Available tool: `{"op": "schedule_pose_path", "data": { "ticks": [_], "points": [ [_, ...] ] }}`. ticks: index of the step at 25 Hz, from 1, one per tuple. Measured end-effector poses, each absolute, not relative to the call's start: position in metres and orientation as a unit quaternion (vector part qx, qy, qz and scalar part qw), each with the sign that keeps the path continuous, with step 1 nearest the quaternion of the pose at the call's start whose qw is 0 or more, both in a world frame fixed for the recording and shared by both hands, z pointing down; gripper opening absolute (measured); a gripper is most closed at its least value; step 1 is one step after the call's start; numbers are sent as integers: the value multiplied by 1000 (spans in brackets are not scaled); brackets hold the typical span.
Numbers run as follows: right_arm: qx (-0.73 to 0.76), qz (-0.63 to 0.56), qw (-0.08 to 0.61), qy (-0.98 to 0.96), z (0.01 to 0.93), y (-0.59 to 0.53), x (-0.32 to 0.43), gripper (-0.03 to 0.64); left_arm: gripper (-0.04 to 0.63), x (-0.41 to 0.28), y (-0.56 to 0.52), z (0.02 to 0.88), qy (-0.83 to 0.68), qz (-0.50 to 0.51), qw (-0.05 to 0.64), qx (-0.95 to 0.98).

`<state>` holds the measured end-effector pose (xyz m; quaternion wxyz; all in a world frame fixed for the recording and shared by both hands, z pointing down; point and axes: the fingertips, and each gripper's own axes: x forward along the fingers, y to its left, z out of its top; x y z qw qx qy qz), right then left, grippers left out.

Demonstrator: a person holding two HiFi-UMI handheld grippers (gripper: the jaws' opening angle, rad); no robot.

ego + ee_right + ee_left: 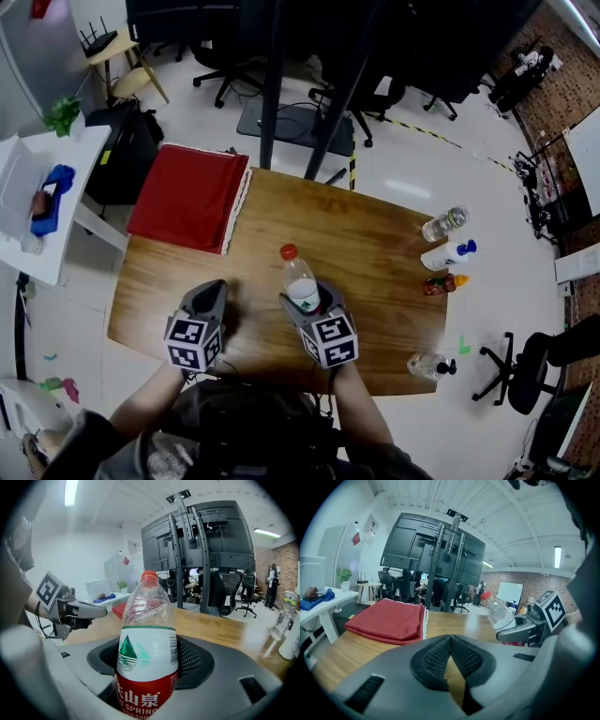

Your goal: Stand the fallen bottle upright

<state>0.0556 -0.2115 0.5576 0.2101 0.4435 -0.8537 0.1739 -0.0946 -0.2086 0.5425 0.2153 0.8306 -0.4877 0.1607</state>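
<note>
Head view puts my right gripper point(310, 302) on the bottle point(299, 277), right of the cloth point(190, 197) and nearer me than it is, over the table point(375, 234). In the right gripper view both pads press the bottle's sides at its label point(146, 667), so the fingers are clamped on it low on the body. Its red cap point(149, 575) is at the top. From the left gripper view the bottle leans, cap tipped toward the cloth, not fully upright. Its base is hidden behind the jaws, so I cannot tell whether it touches the table. My left gripper point(211, 291) sits just below the cloth's near edge, beside the right one and apart from the bottle. Its fingers are together at the tips with nothing between them. Far from the cloth, along the table's opposite edge, stand a clear bottle point(444, 223), a white sprayer point(448, 254), a small red bottle point(441, 284) and another clear one point(431, 365).
</note>
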Motion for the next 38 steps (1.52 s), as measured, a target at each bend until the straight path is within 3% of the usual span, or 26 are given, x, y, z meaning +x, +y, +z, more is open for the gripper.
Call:
{"op": "schedule_pose_path", "data": {
  "ticks": [6, 11, 16, 24, 38],
  "points": [
    [480, 188, 99, -851, 549, -228, 65, 330, 32, -97, -211, 540, -494, 160, 212, 828],
    [499, 182, 49, -846, 552, -235, 72, 330, 32, -99, -213, 542, -499, 162, 214, 824],
    [512, 129, 52, -848, 553, -232, 74, 328, 32, -98, -213, 543, -500, 166, 210, 823],
    [542, 142, 7, -829, 556, -224, 88, 330, 32, -100, -211, 543, -501, 174, 206, 822],
    [551, 131, 8, -824, 557, -197, 90, 339, 32, -95, -196, 544, -494, 172, 203, 828]
  ]
}}
